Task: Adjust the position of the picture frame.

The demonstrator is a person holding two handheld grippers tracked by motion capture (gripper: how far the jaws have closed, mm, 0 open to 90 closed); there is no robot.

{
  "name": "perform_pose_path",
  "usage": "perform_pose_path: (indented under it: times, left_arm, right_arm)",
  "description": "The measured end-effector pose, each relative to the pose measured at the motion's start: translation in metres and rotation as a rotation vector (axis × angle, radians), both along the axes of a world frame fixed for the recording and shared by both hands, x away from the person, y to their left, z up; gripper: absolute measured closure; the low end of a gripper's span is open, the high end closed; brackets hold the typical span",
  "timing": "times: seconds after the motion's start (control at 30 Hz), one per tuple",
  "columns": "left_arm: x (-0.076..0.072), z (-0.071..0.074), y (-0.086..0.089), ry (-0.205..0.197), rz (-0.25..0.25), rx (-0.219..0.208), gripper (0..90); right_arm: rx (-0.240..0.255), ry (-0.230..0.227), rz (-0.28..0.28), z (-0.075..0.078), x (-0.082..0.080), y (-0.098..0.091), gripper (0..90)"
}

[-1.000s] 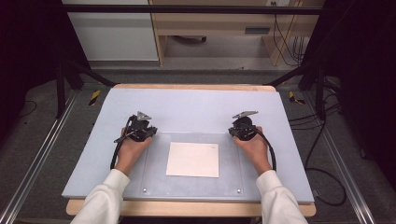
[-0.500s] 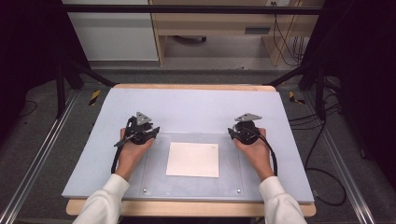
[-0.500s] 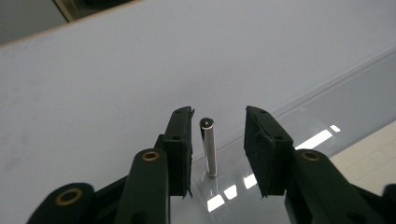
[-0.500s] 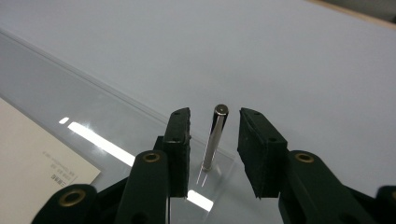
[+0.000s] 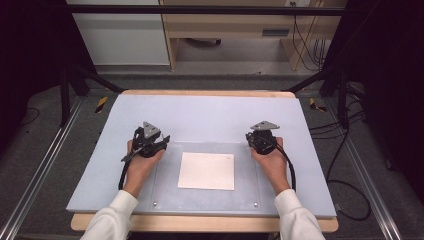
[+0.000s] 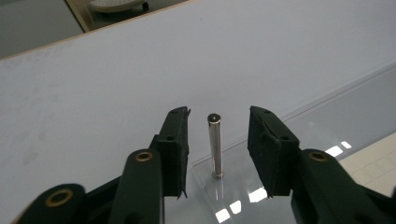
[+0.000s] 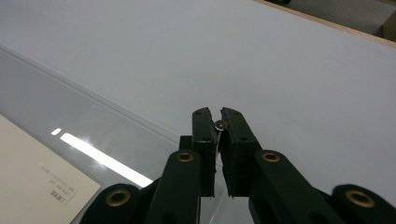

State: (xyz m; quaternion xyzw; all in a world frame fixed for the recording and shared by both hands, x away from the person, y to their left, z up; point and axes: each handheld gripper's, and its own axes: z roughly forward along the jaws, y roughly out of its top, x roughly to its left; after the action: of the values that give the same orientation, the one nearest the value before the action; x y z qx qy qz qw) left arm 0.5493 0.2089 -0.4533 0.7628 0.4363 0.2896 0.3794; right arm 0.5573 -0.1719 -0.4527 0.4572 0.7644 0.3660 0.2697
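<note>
Since a second ago the left gripper (image 6: 218, 140) has opened its jaws, which now stand released either side of the upright steel pin (image 6: 215, 144) at the clear plate's (image 5: 165, 190) far left corner; both hands have hardly shifted. The right gripper (image 7: 218, 133) is clenched on the pin (image 7: 220, 124) at the far right corner. This looks like a start-up seating on the pins; next, the right must let go, and both go to the sheet of paper (image 5: 207, 171) mid-plate

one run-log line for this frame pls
left gripper: open, jaws just opened, astride metal pin | right gripper: shut on far pin | clear plate: flat | paper: under plate
</note>
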Motion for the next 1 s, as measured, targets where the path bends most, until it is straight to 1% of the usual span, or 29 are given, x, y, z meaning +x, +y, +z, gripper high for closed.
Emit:
perform_pose_path:
  times: [0.03,0.1,0.13,0.23,0.33,0.43,0.53,0.67,0.73,0.8,0.87,0.93,0.97,1.0]
  left_arm:
    - [0.0,0.0,0.0,0.003,0.0,-0.002,60.4]
    - [-0.002,0.001,0.0,-0.004,0.003,-0.025,65.3]
    - [-0.002,0.001,0.0,-0.005,0.003,-0.031,67.2]
    - [-0.002,0.002,-0.001,-0.005,0.007,-0.023,72.6]
    - [-0.001,0.001,0.0,-0.001,0.017,-0.038,76.1]
    - [0.0,0.001,0.002,0.013,0.021,-0.053,79.8]
    - [0.002,0.0,0.003,0.012,0.02,-0.045,83.1]
    - [0.003,0.001,0.002,0.021,0.022,-0.046,84.1]
    - [0.004,0.002,0.003,0.032,0.019,-0.051,84.4]
    - [0.005,0.004,0.003,0.046,0.017,-0.044,84.5]
    - [0.007,0.005,0.003,0.062,0.013,-0.039,84.7]
    - [0.009,0.007,0.003,0.08,0.007,-0.039,84.7]
    - [0.01,0.008,0.004,0.091,0.002,-0.036,84.8]
    - [0.011,0.009,0.004,0.1,0.002,-0.045,84.8]
  right_arm:
    - [0.003,0.003,0.0,0.0,0.0,0.0,84.8]
    - [0.005,0.003,0.001,0.0,0.0,0.0,84.9]
    - [0.007,0.005,0.001,0.0,0.0,-0.001,84.9]
    - [0.01,0.006,0.002,0.0,0.0,-0.001,84.9]
    - [0.013,0.007,-0.001,0.0,0.0,-0.001,85.0]
    - [0.015,0.008,-0.002,0.0,0.001,-0.001,85.0]
    - [0.017,0.01,-0.004,0.0,0.001,0.0,85.1]
    - [0.013,0.01,-0.004,0.001,0.001,0.0,85.2]
    - [0.01,0.013,-0.004,0.001,0.002,0.0,85.3]
    - [0.01,0.023,-0.003,0.002,0.002,0.0,85.4]
    - [0.016,0.043,-0.008,0.003,0.003,0.001,85.6]
    - [0.004,0.061,-0.009,0.005,0.006,0.001,85.7]
    - [0.01,0.073,-0.009,0.006,0.006,0.0,85.7]
    - [0.012,0.084,-0.006,0.007,0.008,-0.001,85.8]
